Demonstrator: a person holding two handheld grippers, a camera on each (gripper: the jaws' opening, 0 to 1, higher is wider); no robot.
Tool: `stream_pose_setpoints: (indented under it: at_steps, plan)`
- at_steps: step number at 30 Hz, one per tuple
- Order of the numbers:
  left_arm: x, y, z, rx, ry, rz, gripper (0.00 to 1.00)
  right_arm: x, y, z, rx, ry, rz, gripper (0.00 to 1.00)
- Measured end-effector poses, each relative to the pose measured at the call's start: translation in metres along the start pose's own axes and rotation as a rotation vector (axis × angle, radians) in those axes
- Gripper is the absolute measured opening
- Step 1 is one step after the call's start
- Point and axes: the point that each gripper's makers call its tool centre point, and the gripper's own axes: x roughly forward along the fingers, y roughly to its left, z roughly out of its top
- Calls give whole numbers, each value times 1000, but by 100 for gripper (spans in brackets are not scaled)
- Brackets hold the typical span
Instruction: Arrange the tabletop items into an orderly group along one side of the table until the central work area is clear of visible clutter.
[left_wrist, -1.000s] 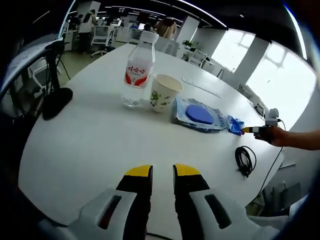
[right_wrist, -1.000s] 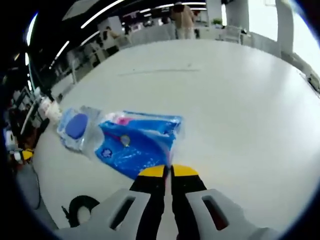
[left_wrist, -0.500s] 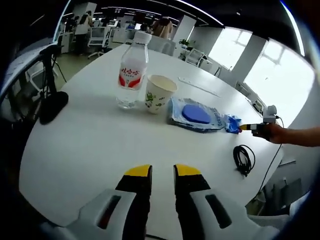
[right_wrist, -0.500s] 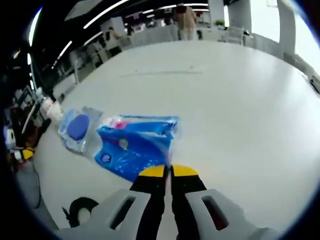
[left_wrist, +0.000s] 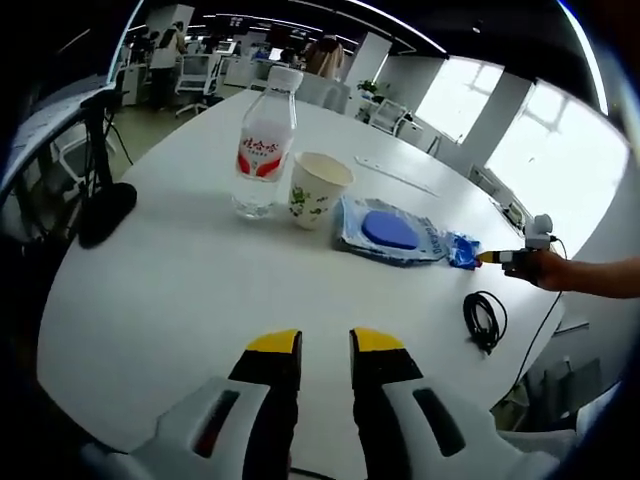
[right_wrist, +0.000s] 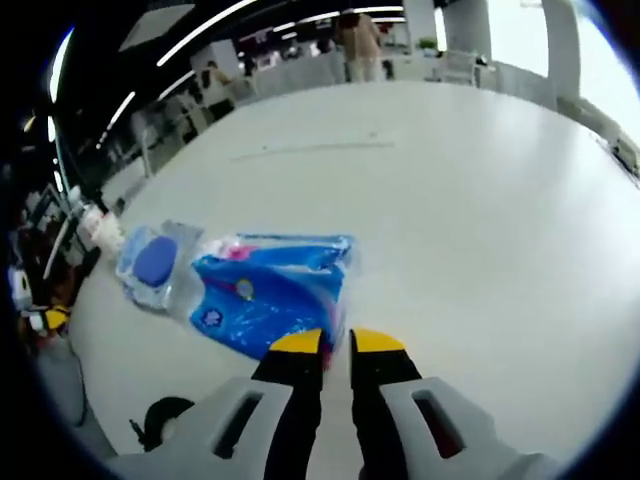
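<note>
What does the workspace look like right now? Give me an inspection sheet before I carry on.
Surface: white table, mostly bare.
Job's things: water bottle and paper cup upright, side by side; clear pouch with blue disc beside the cup; blue packet flat.
Clutter: thin strip further back.
Grippers: left gripper open, holding nothing; right gripper slightly open at the packet's edge.
Cables: black coiled cable near the table edge.
Surroundings: office chairs, windows, people far off.

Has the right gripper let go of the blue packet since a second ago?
Yes. The right gripper was shut on the blue packet's corner; now its jaws stand slightly apart just off that edge.
</note>
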Motion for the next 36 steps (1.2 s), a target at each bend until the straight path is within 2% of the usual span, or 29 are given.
stream_pose_setpoints:
  at_steps: [8, 12, 21, 22, 24, 26, 31, 34, 36]
  plan:
    - [-4, -2, -1, 0, -7, -6, 17, -7, 4, -5, 13, -2, 0, 12]
    - [-6, -1, -3, 30, -4, -5, 18, -16, 4, -12, -14, 9, -14, 13]
    - [-11, 9, -3, 80, -5, -2, 20, -35, 10, -30, -10, 10, -12, 14]
    - [-12, 10, -4, 78, -5, -6, 20, -37, 15, -33, 2, 10, 0, 14]
    - [-14, 10, -5, 75, -4, -6, 21, -38, 30, -40, 25, 25, 68, 13]
    - [-18, 10, -6, 97, -4, -2, 22, -39, 36, -44, 3, 32, 74, 14]
    - [-22, 8, -4, 69, -19, -19, 23, -43, 50, -51, 19, 27, 99, 15]
    - [-24, 8, -2, 50, -26, -28, 23, -46, 60, -56, -27, 41, 106, 14]
    - [-25, 9, -1, 52, -31, -29, 23, -47, 64, -57, -88, 39, 115, 15]
